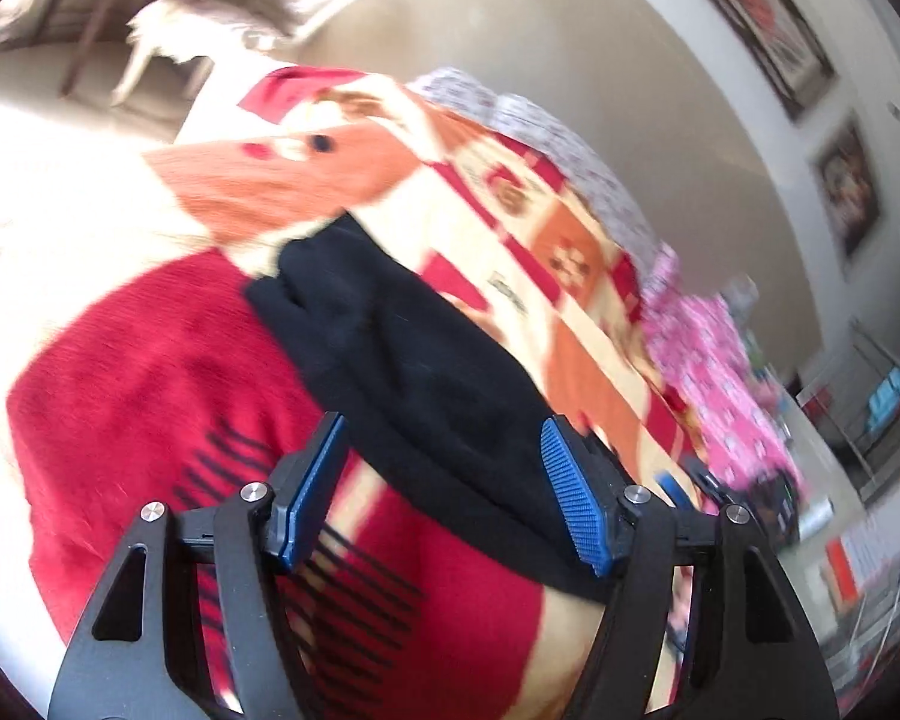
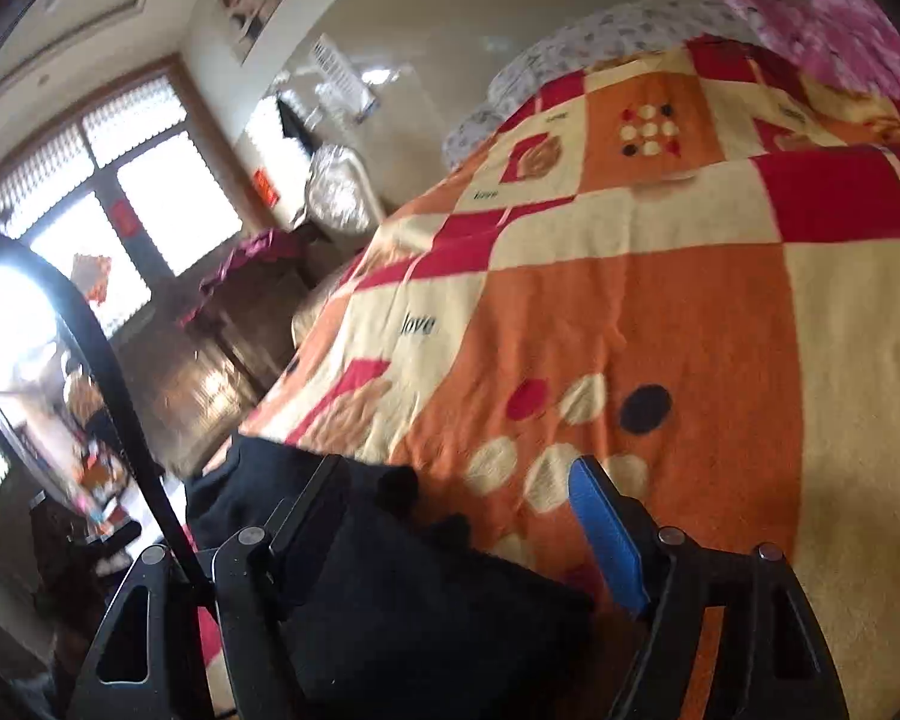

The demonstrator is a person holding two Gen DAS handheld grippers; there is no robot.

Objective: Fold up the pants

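Black pants (image 1: 414,360) lie bunched on a bed covered by a red, orange and cream checked blanket (image 2: 660,300). Left gripper (image 1: 444,486): jaws apart above the pants, pads not pressing the cloth. Right gripper (image 2: 468,516): jaws apart, a fold of the pants between them, unclamped. Framed pictures (image 1: 768,12) hang on the wall.

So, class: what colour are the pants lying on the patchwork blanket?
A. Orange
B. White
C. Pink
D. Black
D: the pants are a black bundle lying on the red, orange and cream blanket, seen past the left tool.
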